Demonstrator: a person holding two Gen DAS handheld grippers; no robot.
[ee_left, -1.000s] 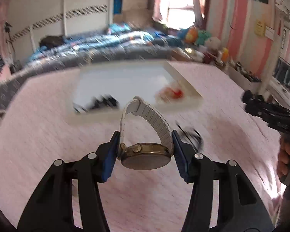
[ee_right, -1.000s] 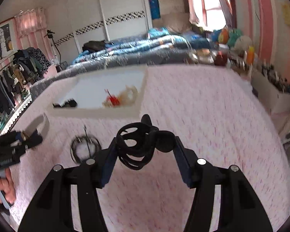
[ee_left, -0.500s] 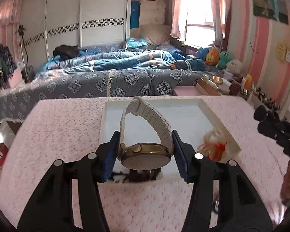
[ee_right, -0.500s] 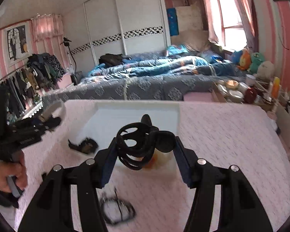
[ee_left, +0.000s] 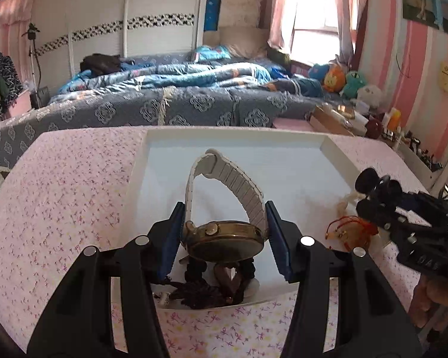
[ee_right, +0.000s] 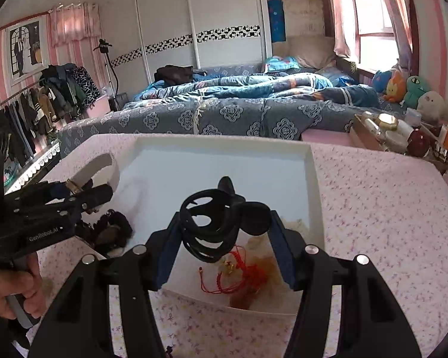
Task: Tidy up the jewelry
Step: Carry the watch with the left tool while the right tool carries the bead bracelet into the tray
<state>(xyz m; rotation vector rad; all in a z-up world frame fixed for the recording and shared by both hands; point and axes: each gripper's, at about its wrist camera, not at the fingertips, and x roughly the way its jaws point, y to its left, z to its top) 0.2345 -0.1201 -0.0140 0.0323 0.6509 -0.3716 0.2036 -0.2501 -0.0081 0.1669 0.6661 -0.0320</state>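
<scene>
My left gripper [ee_left: 224, 232] is shut on a gold-cased wristwatch [ee_left: 224, 238] with a white link band, held above the near left part of a shallow white tray [ee_left: 334, 152]. Below the watch, dark jewelry [ee_left: 206, 292] lies in the tray's near corner. My right gripper [ee_right: 224, 232] is shut on a coiled black cord piece with a round black pendant [ee_right: 221, 223], hanging over the tray [ee_right: 312, 179] above a red-string bracelet and pale beads [ee_right: 242, 274]. The left gripper with the watch [ee_right: 59, 200] shows at the left of the right wrist view.
The tray lies on a pink flowered cloth [ee_left: 68, 197] over a table. A bed with blue-grey covers [ee_left: 179, 101] stands behind it. Bottles and jars [ee_right: 403, 137] crowd the far right. A hand [ee_right: 12, 295] grips the left tool's handle.
Both grippers have moved forward from over the pink cloth to above the tray, each still holding its piece. The tray has come much closer in both views.
</scene>
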